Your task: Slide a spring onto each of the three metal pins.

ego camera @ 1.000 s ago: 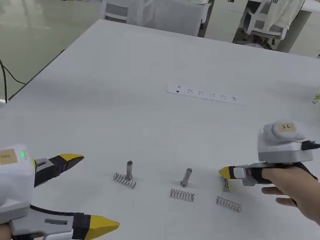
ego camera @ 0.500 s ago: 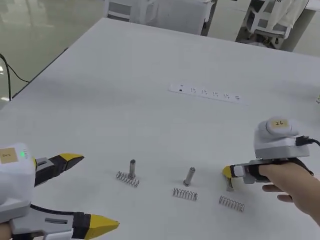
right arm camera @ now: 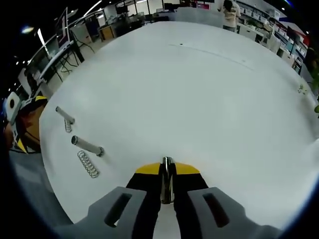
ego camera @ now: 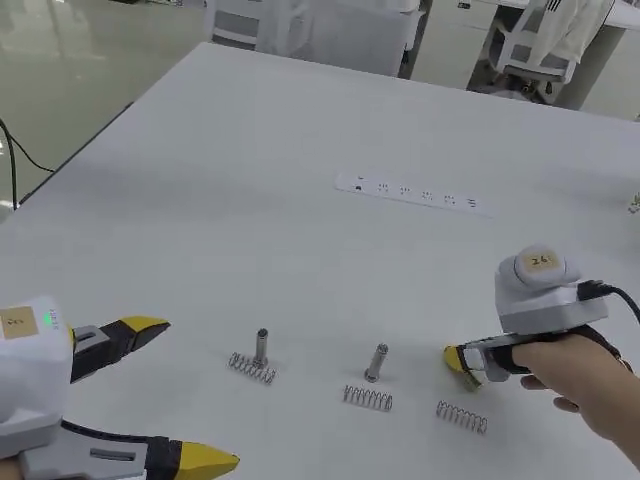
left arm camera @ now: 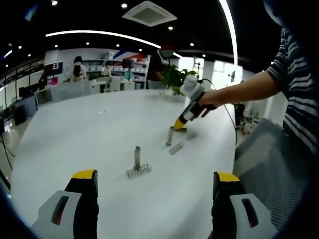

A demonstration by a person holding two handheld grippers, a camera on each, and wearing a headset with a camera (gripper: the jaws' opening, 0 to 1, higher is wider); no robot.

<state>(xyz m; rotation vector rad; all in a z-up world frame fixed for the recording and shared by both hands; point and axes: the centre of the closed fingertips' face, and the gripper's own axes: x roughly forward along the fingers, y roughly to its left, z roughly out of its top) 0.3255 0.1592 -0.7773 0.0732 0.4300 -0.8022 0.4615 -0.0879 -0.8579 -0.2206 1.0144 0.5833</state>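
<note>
At the near left corner of the white table (ego camera: 250, 180), the left tool (ego camera: 185, 393) hovers with its yellow-tipped jaws spread wide, nothing between them. To its right the left pin (ego camera: 261, 345) stands upright, and the left spring (ego camera: 251, 367) lies flat just beside its foot on the near side. Further right the middle pin (ego camera: 377, 361) also stands, with the middle spring (ego camera: 367, 398) lying just near of it, a little apart. Next comes the right tool (ego camera: 455, 358), held in a hand (ego camera: 575, 375) low over the table; its jaws are pressed together on the third pin (right arm camera: 167, 179), whose end pokes just past the yellow tips (whether its foot touches the table I cannot tell). The right spring (ego camera: 461, 417) lies flat just near of that tool, bare of any pin. Far across the table sits a white power strip (ego camera: 412, 192), well apart from everything.
</note>
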